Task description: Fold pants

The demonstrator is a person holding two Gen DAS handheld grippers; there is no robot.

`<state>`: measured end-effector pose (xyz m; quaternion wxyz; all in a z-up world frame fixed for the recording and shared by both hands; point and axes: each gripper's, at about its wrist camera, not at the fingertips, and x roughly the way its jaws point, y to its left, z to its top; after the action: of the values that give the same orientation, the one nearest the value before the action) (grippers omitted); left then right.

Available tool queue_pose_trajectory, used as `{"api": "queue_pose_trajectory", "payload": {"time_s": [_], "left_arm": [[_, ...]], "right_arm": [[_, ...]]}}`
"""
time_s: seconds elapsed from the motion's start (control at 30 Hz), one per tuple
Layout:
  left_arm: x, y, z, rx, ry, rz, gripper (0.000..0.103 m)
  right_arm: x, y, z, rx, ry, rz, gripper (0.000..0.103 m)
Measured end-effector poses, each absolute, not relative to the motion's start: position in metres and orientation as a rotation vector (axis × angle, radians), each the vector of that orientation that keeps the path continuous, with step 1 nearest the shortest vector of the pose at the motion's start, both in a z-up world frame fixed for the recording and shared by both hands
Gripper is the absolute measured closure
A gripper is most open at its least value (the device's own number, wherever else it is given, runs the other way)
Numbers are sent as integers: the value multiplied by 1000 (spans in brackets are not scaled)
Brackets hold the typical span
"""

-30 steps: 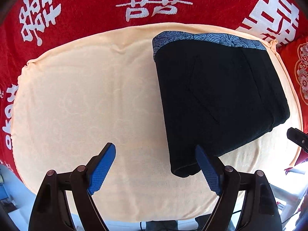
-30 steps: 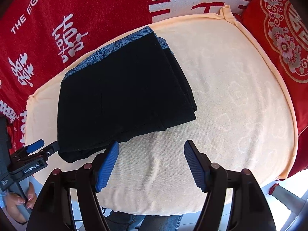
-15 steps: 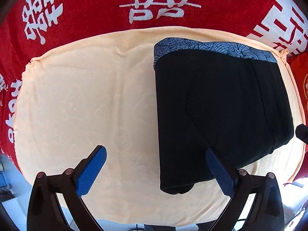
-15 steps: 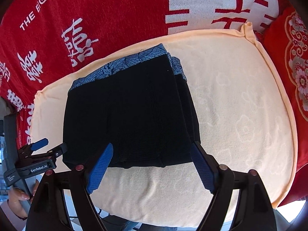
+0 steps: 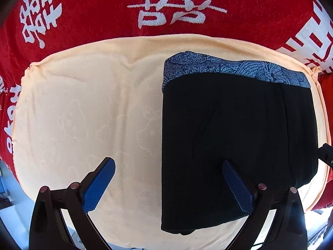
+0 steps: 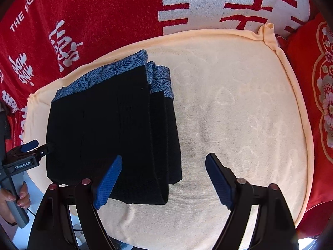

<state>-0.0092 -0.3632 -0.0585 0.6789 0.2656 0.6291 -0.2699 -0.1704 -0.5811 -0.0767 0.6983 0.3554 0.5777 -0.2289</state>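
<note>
Item: black knit pants with a blue patterned waistband (image 5: 239, 145), folded into a compact stack of several layers, lying flat on a peach terry cushion cover (image 5: 83, 114); red blanket with white woven characters (image 5: 104, 10) beyond, at the far side from both tools. Left gripper (image 5: 168, 187): jaws wide with nothing between the pads, having just been opening; its right finger over the near left corner of the stack, its left finger over bare cushion; against the views of a second ago the stack's left edge sits further in between the fingers and closer under the tool. Right gripper (image 6: 164, 183): jaws wide and empty, also just opened further; the stack's near right corner lies between the fingers, left pad over black cloth, right pad over cushion, where a second ago the stack lay wholly ahead of it. A hand (image 6: 12, 195) shows at the lower left of the right view, on the other tool's handle. Reading: fold appears largely complete; both tools look set to grip the near corners, for a last fold or a tidy.
</note>
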Motion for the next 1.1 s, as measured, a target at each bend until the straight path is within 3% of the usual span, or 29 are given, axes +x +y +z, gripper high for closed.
{"api": "queue_pose_trajectory", "payload": {"time_s": [0.43,0.87,1.1], "left_arm": [[11,-369,-68,504,1480,-657,0],[37,-377,-108,327,1601,-914,0],[28,-390,-118,296,1617,-943,0]], "right_arm": [[-172,-612,-96,973,1218,-364,18],[-161,-628,-161,1181,1153,-6,18],[-150,-630,-169,1234,1132,17,17]]}}
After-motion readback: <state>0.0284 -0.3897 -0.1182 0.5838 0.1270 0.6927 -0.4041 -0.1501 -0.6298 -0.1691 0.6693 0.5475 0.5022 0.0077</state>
